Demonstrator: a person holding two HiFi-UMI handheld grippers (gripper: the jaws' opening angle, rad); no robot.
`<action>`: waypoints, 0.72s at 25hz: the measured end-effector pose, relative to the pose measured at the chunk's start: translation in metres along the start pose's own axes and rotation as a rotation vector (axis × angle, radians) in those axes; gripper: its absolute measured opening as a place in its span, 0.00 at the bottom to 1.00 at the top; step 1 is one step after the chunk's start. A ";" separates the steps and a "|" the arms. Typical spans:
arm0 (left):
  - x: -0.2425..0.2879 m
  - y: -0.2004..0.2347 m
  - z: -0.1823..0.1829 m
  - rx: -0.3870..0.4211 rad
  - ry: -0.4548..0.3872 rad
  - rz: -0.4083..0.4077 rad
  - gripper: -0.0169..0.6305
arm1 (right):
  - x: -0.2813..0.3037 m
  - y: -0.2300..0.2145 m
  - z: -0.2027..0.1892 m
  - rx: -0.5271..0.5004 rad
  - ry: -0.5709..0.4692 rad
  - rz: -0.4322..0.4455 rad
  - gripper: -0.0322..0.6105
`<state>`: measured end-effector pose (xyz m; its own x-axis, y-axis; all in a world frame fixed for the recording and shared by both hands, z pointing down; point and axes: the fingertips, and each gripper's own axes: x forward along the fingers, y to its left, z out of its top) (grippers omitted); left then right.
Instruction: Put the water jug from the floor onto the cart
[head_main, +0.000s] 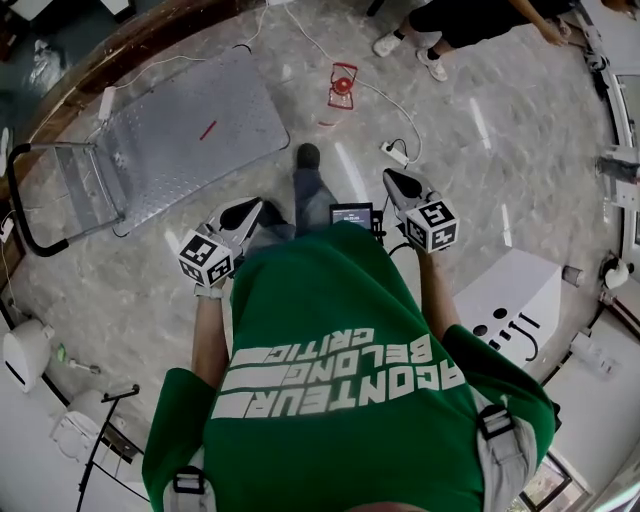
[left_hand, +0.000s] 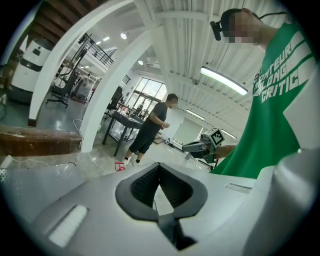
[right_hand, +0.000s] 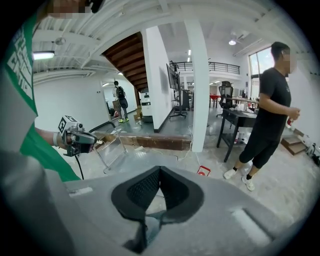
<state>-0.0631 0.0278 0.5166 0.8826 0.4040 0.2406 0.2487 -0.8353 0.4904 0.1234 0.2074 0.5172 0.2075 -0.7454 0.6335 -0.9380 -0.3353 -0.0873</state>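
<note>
The person holds both arms out ahead of the chest. The left forearm (head_main: 207, 335) and right forearm (head_main: 437, 295) are bare. From the head view's centre, the left gripper (head_main: 250, 212) sits at 9 o'clock with its tip aimed toward 1 o'clock. The right gripper (head_main: 397, 182) sits at 2 o'clock and is aimed toward 11 o'clock, so the two tips converge. Each gripper tilts downward. Both pairs of fingers (left_hand: 142, 185) are pressed together at the tips, with nothing between them.

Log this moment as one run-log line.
stage: pre-grasp | left gripper: shut, empty | right gripper: shut, empty | cart: not loaded | red object: on floor beside cart, untouched
</note>
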 end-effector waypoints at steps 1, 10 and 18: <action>0.002 0.004 0.001 -0.004 0.003 0.005 0.04 | 0.005 -0.003 0.001 0.000 0.003 0.001 0.04; 0.033 0.061 0.051 -0.025 -0.027 0.076 0.04 | 0.070 -0.054 0.039 -0.042 0.012 0.008 0.04; 0.113 0.102 0.105 0.058 0.032 0.026 0.04 | 0.115 -0.126 0.065 -0.018 0.025 -0.004 0.04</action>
<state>0.1038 -0.0504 0.5062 0.8762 0.3926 0.2797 0.2493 -0.8656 0.4343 0.2831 0.1264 0.5514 0.2046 -0.7293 0.6529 -0.9422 -0.3275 -0.0706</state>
